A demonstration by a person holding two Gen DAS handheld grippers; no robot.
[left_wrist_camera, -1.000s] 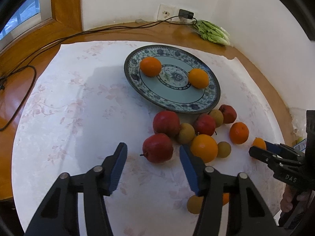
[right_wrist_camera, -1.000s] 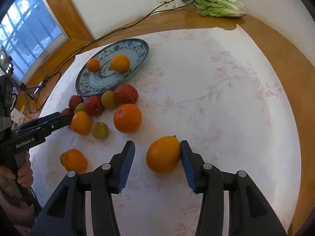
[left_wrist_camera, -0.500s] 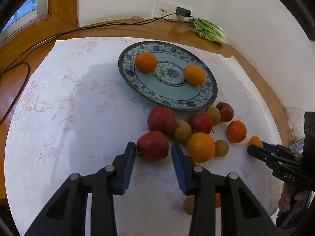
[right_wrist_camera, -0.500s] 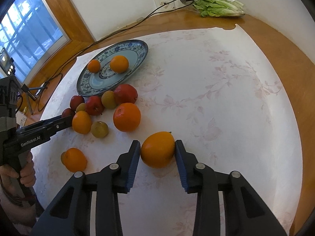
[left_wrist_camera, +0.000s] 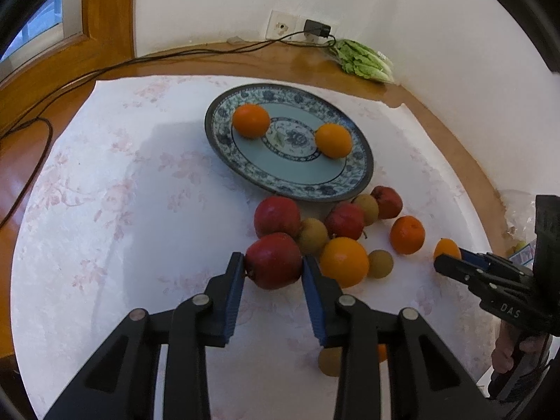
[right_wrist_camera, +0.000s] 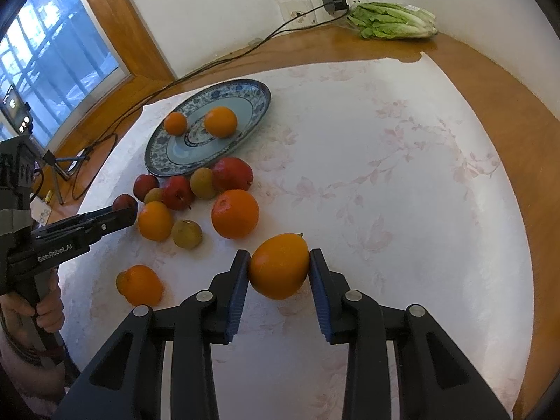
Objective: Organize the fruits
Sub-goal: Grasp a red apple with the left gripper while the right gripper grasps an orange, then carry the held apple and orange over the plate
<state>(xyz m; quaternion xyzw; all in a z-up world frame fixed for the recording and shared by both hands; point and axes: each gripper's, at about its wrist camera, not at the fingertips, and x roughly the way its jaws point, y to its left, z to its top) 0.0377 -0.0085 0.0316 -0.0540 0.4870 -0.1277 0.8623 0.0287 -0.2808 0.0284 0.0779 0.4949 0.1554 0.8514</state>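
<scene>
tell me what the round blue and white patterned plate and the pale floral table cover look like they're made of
The round blue and white patterned plate looks like glazed ceramic or porcelain: a glossy surface with a painted floral border and a dark rim. The pale floral table cover seems to be thin plastic or coated sheet rather than woven cloth: it lies flat with a faint sheen, and its far edge looks torn, though fabric is possible.

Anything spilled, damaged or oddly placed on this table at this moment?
Nothing is spilled or broken. The one misfit is the bagged lettuce lying on the bare wood by the wall socket, away from the fruit. The charger cable trails loosely across the table edge. Most fruit sits off the plate, as expected mid-task.
</scene>
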